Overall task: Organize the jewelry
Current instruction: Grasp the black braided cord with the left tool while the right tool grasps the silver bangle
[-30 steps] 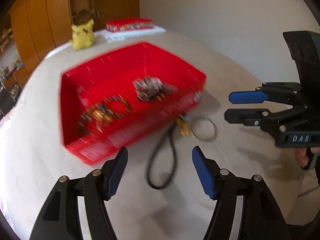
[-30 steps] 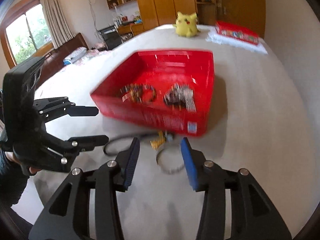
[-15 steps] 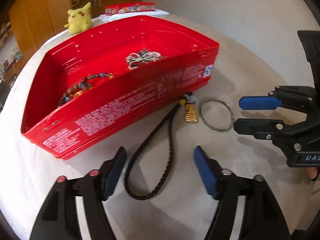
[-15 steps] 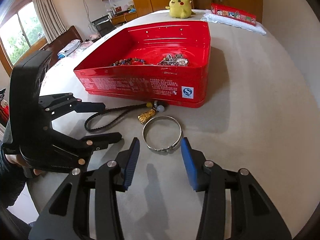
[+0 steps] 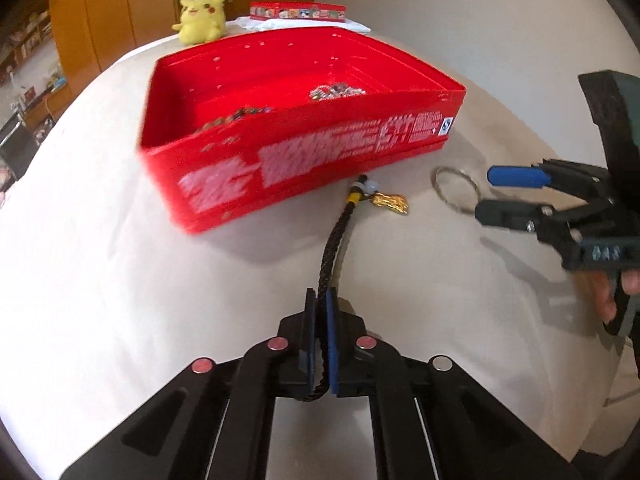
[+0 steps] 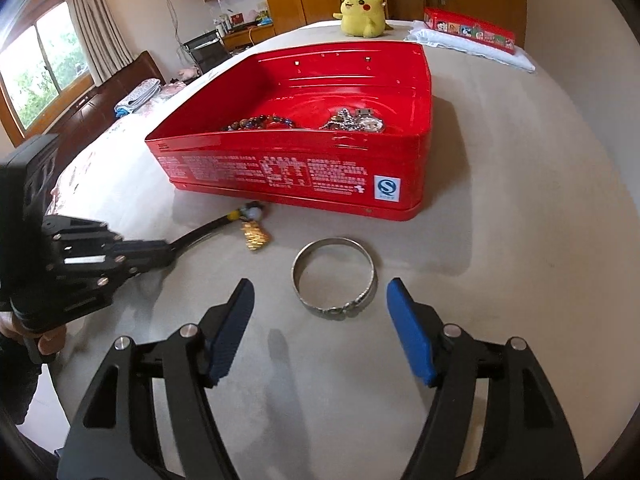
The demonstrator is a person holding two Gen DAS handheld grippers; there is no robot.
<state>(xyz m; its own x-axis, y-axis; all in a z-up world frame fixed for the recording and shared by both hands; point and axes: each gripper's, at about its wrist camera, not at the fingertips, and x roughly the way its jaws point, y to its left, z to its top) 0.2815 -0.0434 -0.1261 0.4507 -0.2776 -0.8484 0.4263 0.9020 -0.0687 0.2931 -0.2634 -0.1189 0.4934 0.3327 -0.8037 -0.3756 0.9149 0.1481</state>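
Note:
My left gripper is shut on the black braided cord, which runs forward to a gold charm by the red tin. In the right wrist view the same left gripper pinches the cord low over the table. My right gripper has its jaws opening, one on each side of the silver bangle; the pads do not touch it. The bangle lies flat in front of the tin. Inside the tin lie a beaded bracelet and silver chain pieces.
A yellow plush toy sits at the far edge of the table. A flat red box on a white cloth lies at the far right. Beyond the table's left edge stand a chair and wooden cabinets. A hand holds each gripper.
My left gripper came down onto the cord and shut on it, pulling the loop into a straight line. My right gripper's jaws spread wider around the bangle.

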